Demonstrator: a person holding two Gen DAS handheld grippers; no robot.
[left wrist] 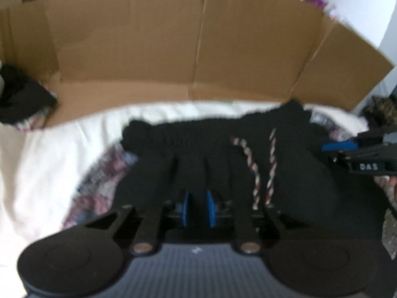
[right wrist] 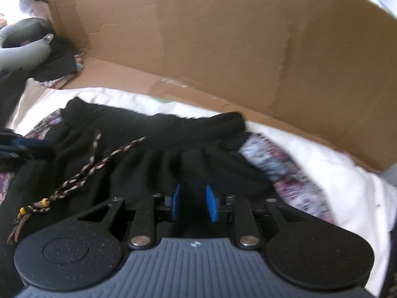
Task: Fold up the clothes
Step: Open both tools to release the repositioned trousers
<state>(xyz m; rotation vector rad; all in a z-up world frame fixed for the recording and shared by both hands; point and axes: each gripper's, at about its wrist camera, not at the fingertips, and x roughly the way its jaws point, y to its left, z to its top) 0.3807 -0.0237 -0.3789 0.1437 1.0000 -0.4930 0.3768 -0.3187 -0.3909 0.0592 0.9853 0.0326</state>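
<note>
Tongs, left (left wrist: pixel 197 207): blue pads standing narrowly apart, over black cloth, no firm pinch visible. Tongs, right (right wrist: pixel 192 203): pads somewhat wider apart, likewise hovering at the fabric without clamping it.

Cardboard sheet (left wrist: pixel 153 44): stands behind as a backdrop.

Bed cover (left wrist: pixel 44 154), white with a patterned layer: carries the garment.

Black garment (left wrist: pixel 203 144): gathered elastic waistband toward the cardboard, body spread toward the cameras. Judged soft, light, limp; will sag and bunch unless lifted at two points. Best taken at the waistband corners.

Braided drawstring (left wrist: pixel 256 173): two cords lying loose on the front; beaded ends may snag.
</note>
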